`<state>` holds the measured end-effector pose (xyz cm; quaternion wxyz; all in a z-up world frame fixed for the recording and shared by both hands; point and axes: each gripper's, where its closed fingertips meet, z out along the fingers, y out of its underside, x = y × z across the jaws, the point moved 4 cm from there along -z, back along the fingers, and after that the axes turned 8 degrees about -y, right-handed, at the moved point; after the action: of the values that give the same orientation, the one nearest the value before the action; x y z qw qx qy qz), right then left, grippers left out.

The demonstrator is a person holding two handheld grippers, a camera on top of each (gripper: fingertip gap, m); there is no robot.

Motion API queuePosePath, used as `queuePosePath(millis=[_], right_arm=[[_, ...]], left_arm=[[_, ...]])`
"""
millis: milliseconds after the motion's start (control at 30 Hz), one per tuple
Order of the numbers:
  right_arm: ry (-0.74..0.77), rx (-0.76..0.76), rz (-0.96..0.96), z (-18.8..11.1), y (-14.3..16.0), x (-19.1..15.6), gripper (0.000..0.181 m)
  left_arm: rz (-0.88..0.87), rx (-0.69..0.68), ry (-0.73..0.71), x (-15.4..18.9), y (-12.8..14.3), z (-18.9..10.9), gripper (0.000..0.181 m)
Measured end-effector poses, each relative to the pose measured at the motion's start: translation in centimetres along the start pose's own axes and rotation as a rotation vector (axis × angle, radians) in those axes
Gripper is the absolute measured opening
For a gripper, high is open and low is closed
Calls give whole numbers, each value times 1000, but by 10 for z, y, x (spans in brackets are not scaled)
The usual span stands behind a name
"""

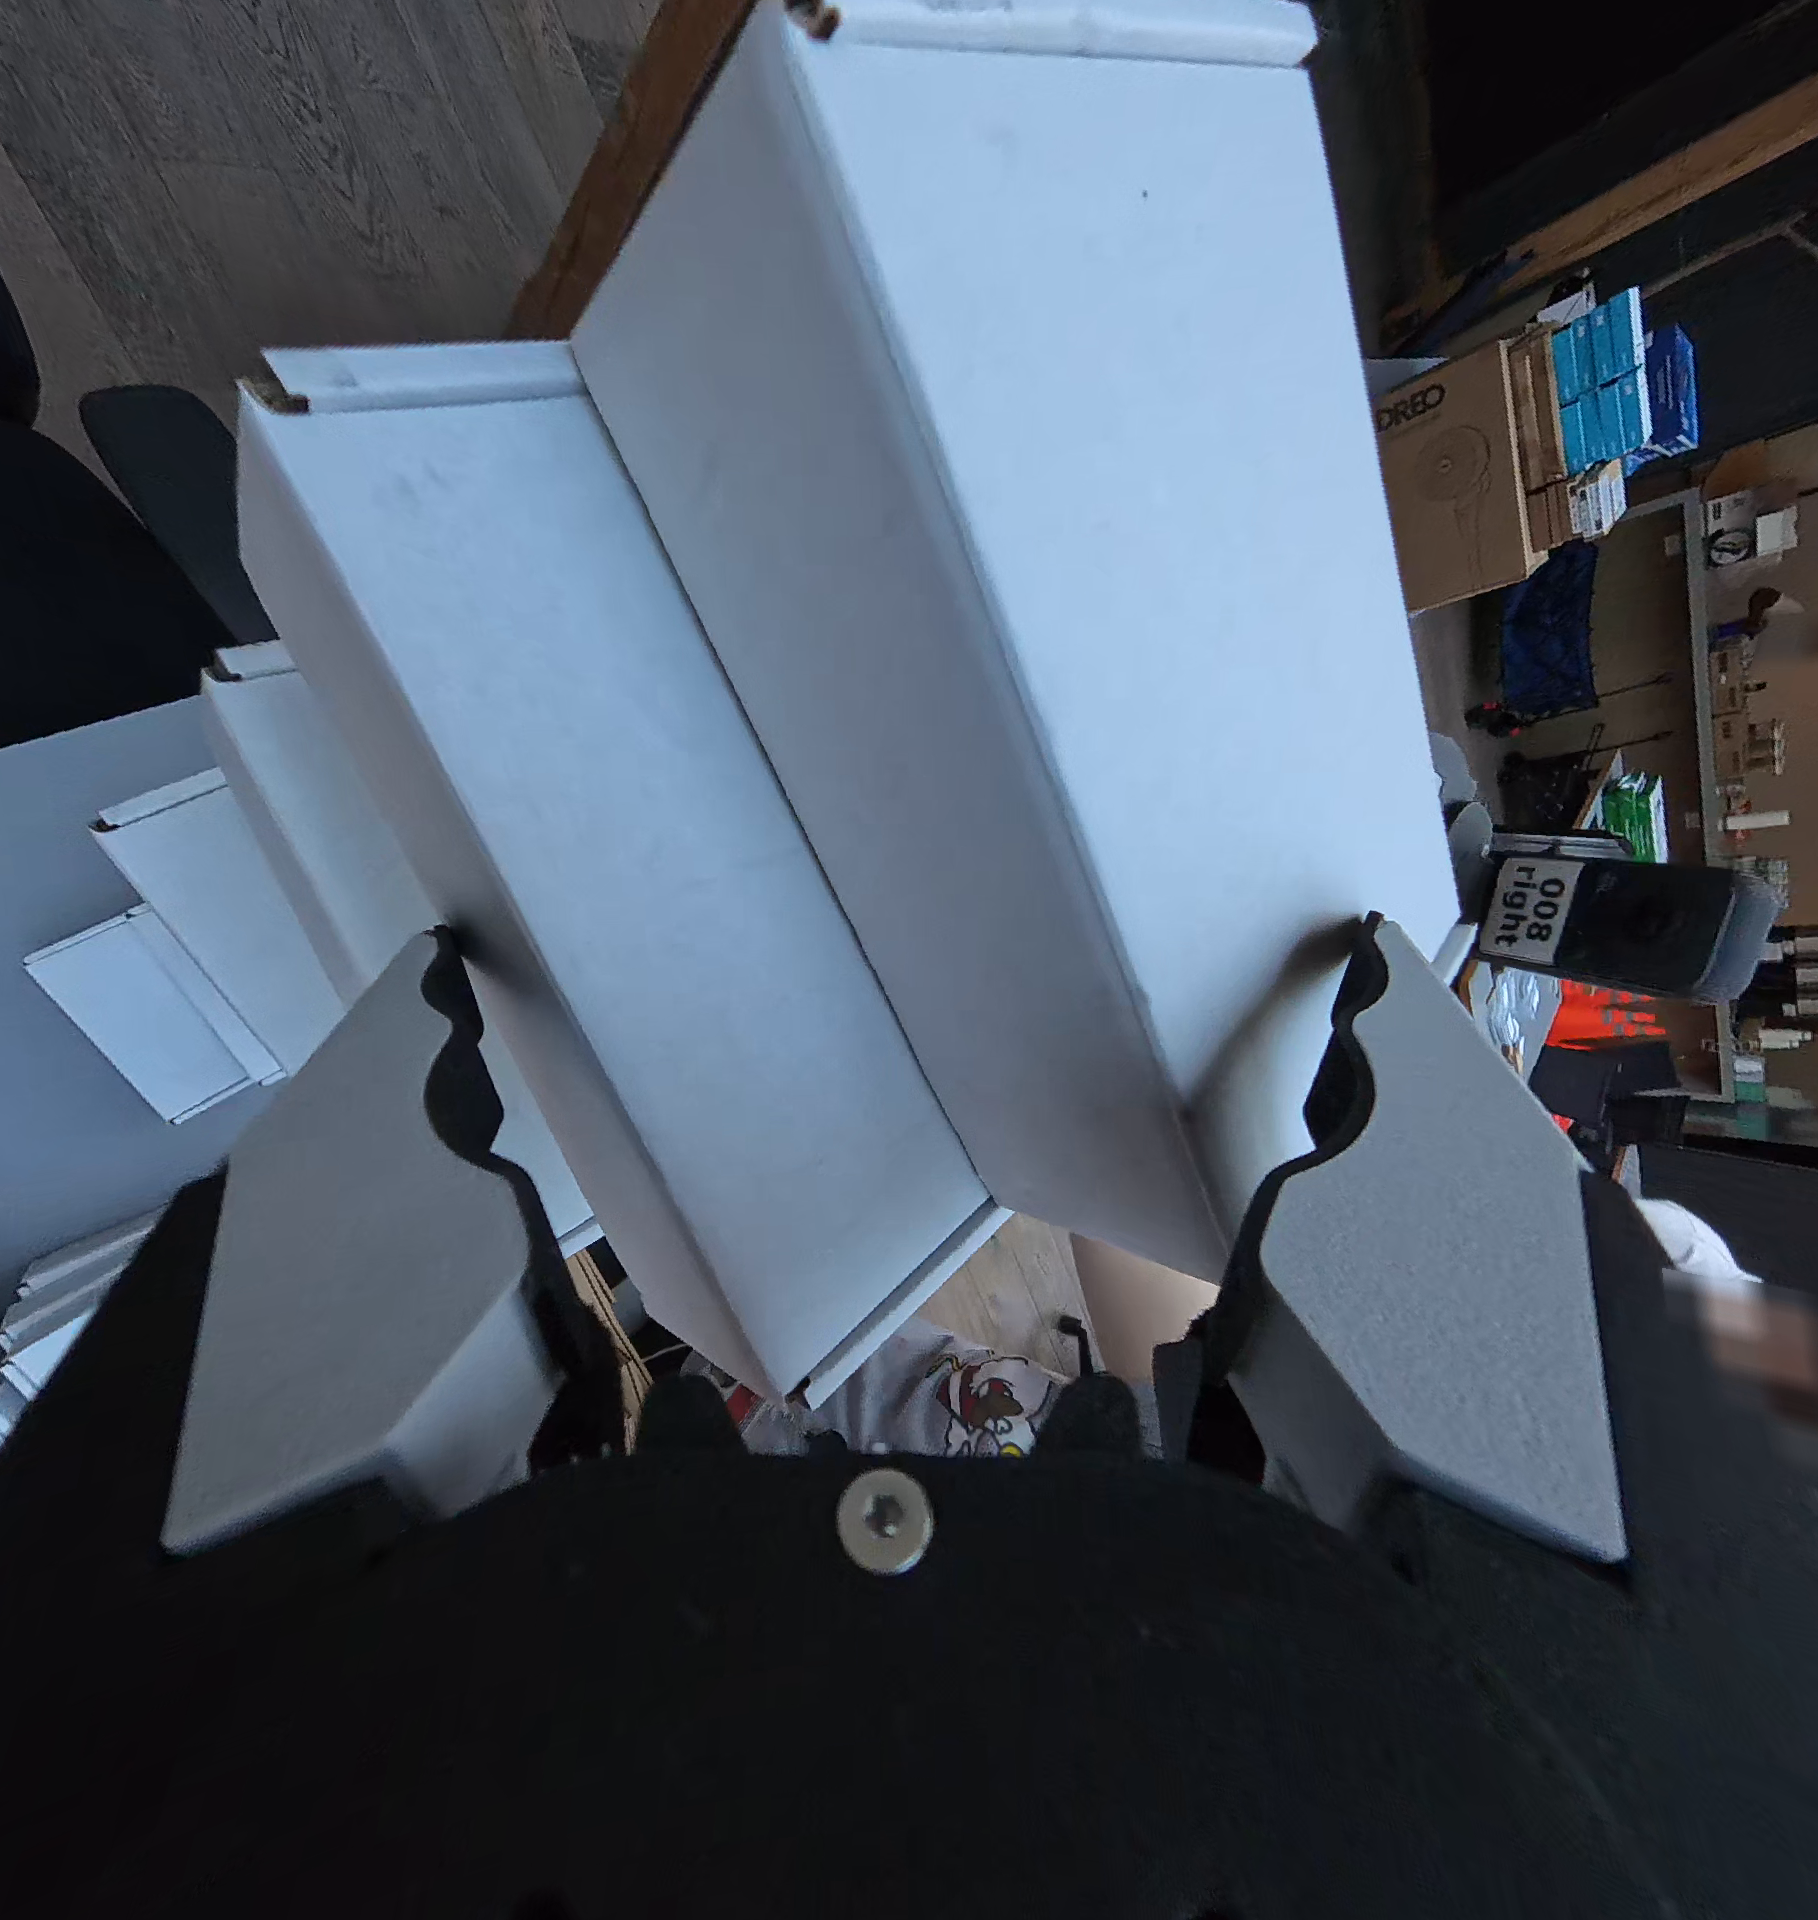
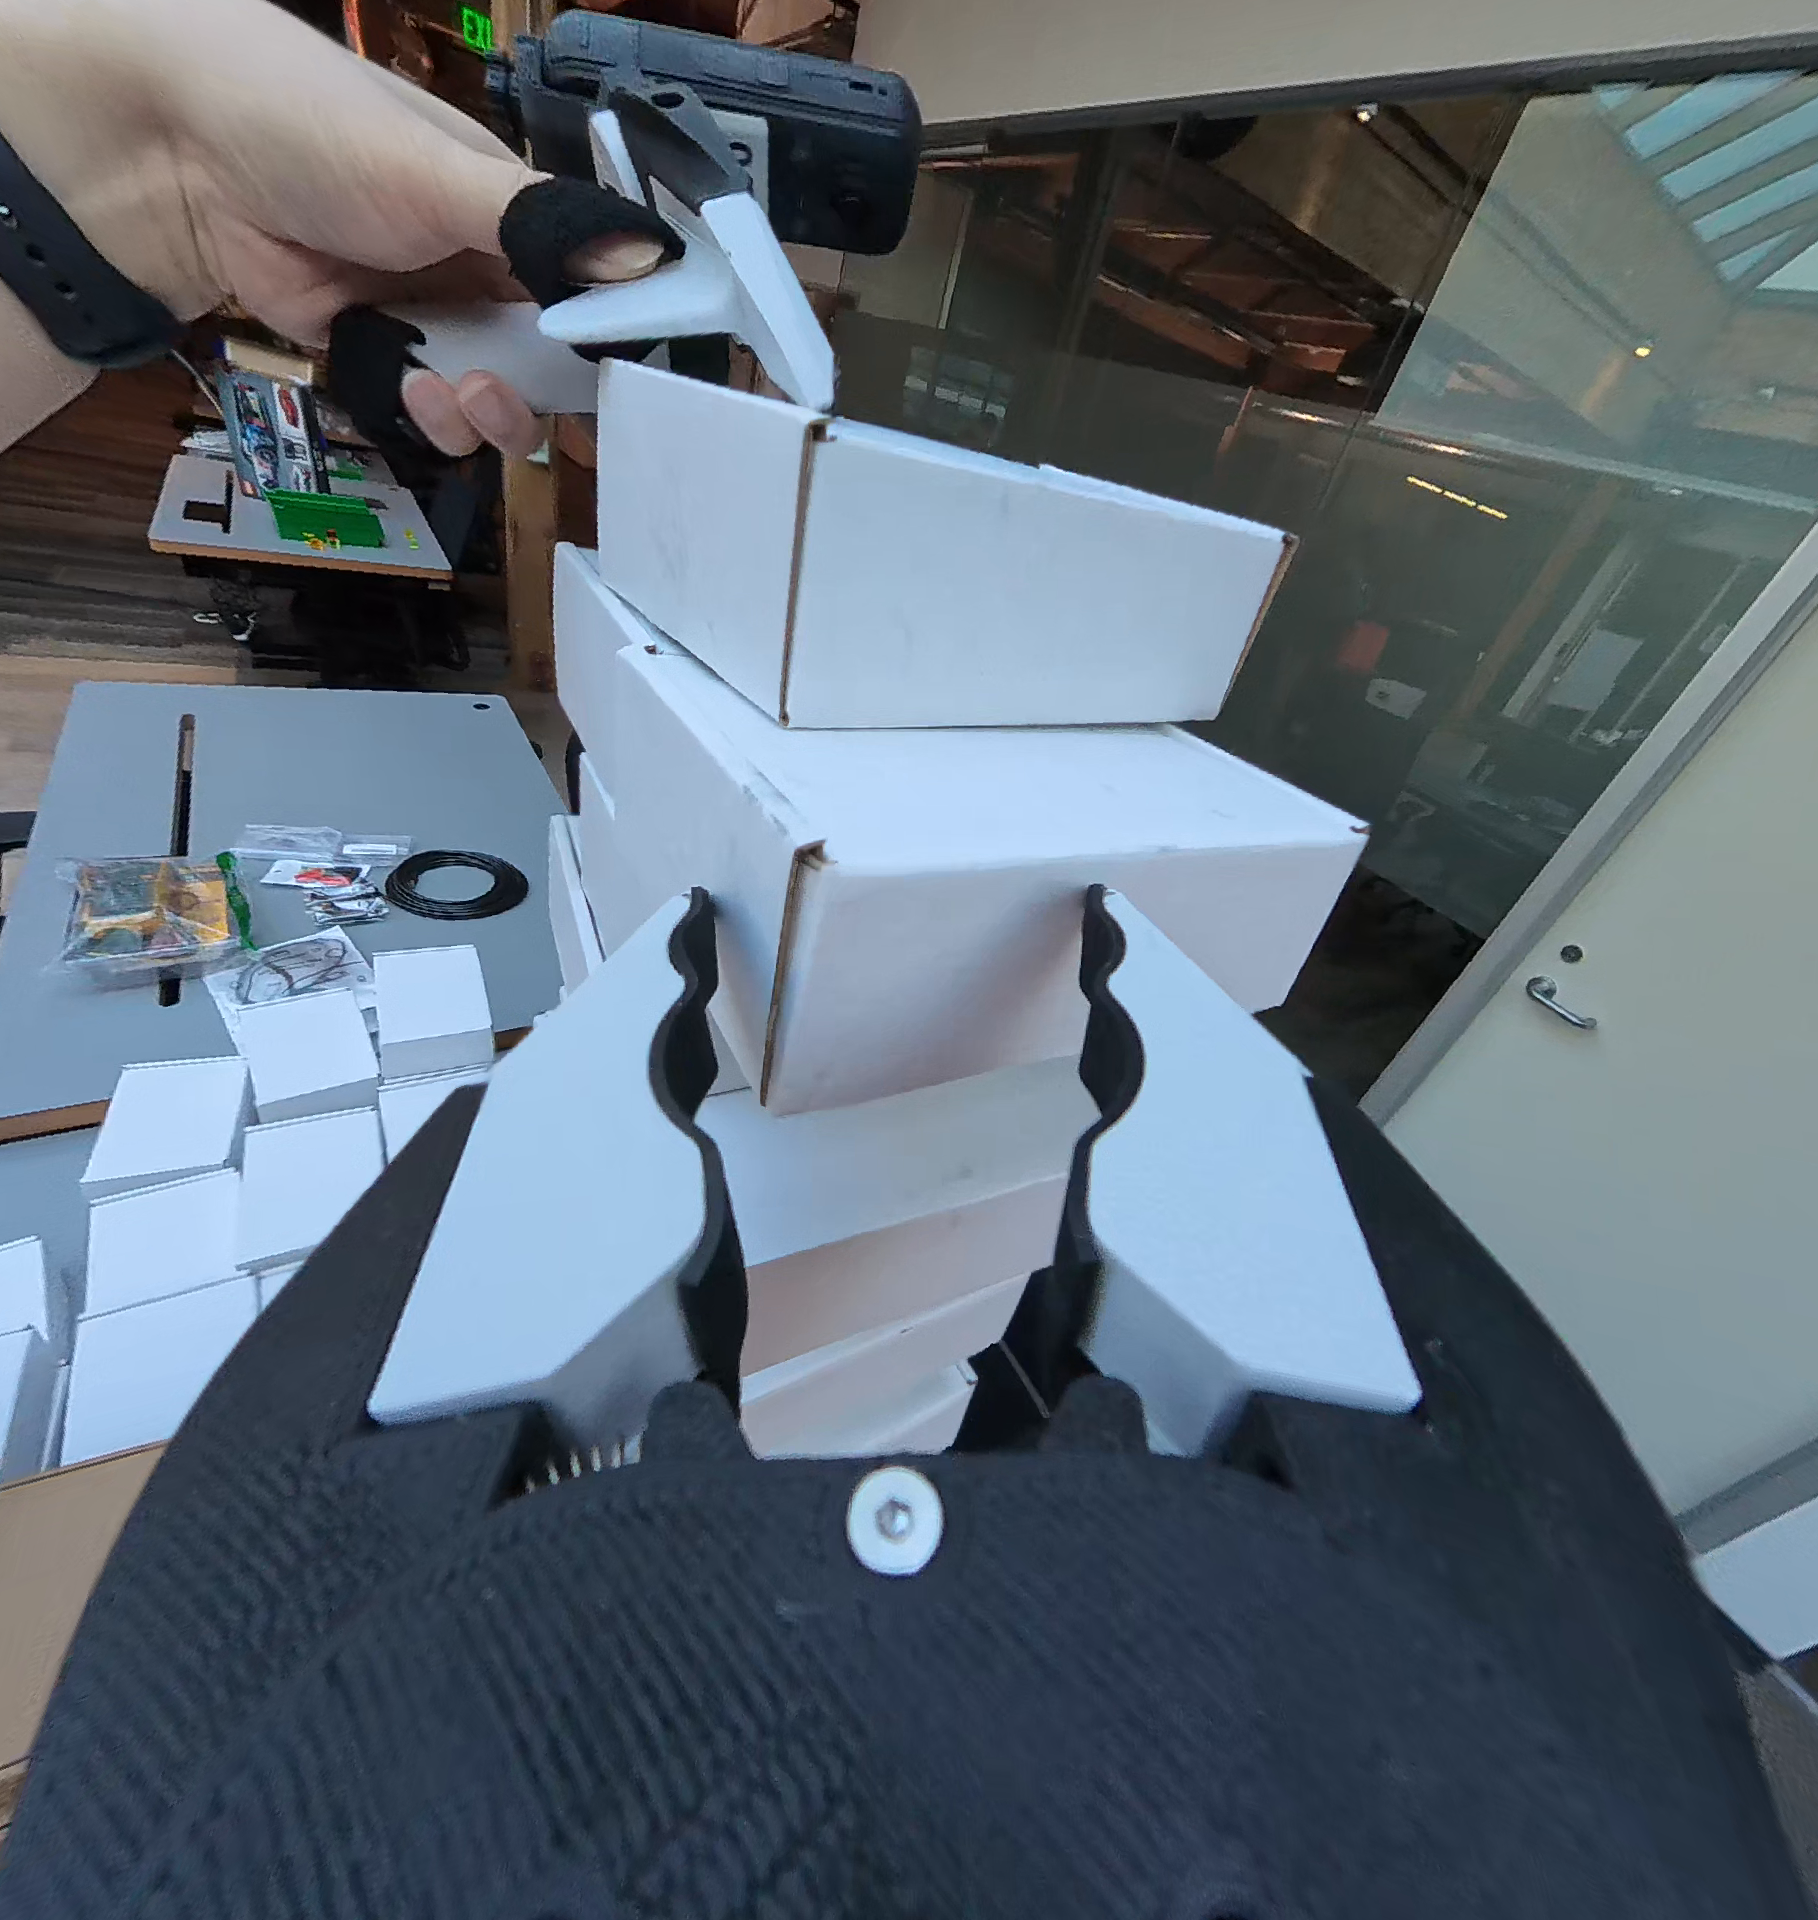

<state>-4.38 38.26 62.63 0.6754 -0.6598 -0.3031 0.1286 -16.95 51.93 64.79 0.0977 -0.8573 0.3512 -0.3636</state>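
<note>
A leaning stack of white cardboard boxes fills both views. In the right wrist view, the top box (image 2: 988, 582) lies askew on a larger second box (image 2: 1040, 914), with more boxes (image 2: 884, 1174) beneath. My right gripper (image 2: 892, 899) is open, and its tips straddle the second box's near corner. My left gripper (image 2: 707, 390), held by a hand (image 2: 209, 208), is open wide over the top box's end, one fingertip (image 2: 817, 384) touching its upper corner. From above, my left gripper (image 1: 905, 930) spans the top box (image 1: 1092, 416) and the second box (image 1: 572, 727).
A grey table (image 2: 261, 790) holds plastic bags and a black cable coil (image 2: 455, 881). Several small white boxes (image 2: 167, 1195) are piled at lower left beside a brown carton (image 2: 11, 1558). A door (image 2: 1663, 1143) and a glass wall stand to the right. More white boxes (image 1: 157, 935) lie below.
</note>
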Motion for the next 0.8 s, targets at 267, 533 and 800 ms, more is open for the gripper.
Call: queuePosePath(millis=[267, 533, 800], right_arm=[[26, -13, -5, -3, 4, 0, 71], [54, -23, -20, -6, 4, 0, 71], [64, -19, -5, -8, 6, 3, 75]], left_arm=[[-10, -8, 18, 0, 1, 1, 158], [-18, -10, 25, 1, 1, 1, 158], [-40, -4, 53, -3, -1, -3, 158]])
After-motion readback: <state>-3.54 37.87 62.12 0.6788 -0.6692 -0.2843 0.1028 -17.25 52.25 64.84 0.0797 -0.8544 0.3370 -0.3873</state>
